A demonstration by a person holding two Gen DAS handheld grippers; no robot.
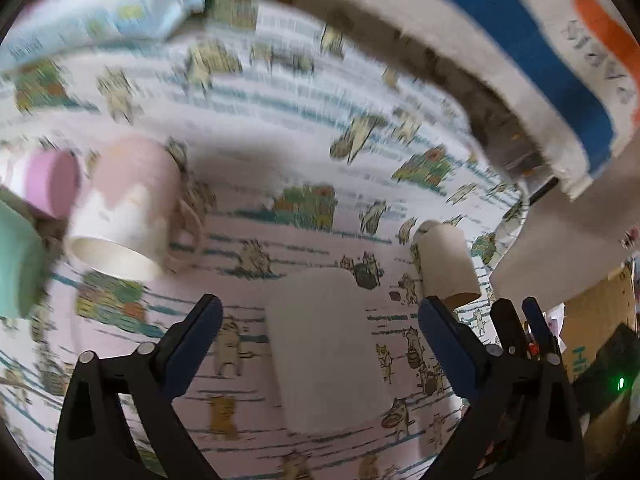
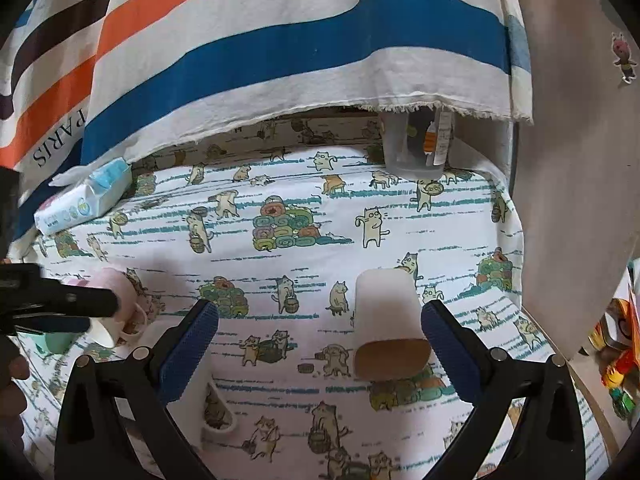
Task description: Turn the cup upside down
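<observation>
A white cup (image 1: 328,352) lies on the cat-print cloth between the open fingers of my left gripper (image 1: 320,316), untouched; the left wrist view is motion-blurred. A paper cup with a brown inside (image 2: 390,324) lies on its side with its mouth toward the camera, by the right finger of my open, empty right gripper (image 2: 320,320). It also shows in the left wrist view (image 1: 446,264). A pink-and-white mug (image 1: 128,204) lies on its side at the left, also in the right wrist view (image 2: 116,300).
A pink cup (image 1: 52,188) and a green cup (image 1: 18,260) lie at the far left. A tissue pack (image 2: 82,200) and a clear plastic container (image 2: 416,144) sit at the back. A striped cloth (image 2: 280,40) hangs over the back. The table edge (image 2: 552,344) runs down the right.
</observation>
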